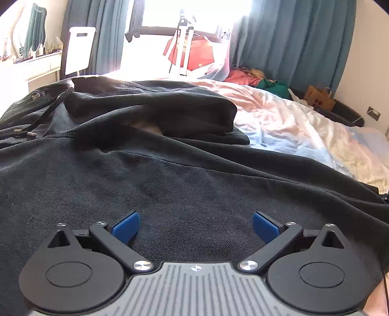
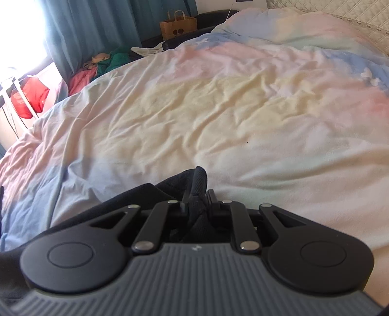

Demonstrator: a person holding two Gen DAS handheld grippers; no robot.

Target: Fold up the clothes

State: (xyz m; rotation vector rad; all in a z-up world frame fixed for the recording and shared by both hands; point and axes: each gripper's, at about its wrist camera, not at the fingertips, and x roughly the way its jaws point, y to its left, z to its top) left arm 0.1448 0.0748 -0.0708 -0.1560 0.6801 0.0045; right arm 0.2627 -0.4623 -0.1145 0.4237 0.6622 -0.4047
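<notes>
On the bed [image 2: 218, 109], the right gripper [image 2: 196, 201] clamps a fold of the black hoodie [image 1: 170, 182]; left gripper [image 1: 195, 227] hovers above it, jaws apart. Judged step: fold underway; next, carry the edge across

Strong daylight pours through the blown-out white window [image 1: 194, 19] ahead of the left tool, washing out detail around it. Fisheye curvature bends both views' edges, corners darkening. The pastel crumpled duvet [image 2: 218, 109] ahead of the right tool shows soft shadows and slight blur.
</notes>
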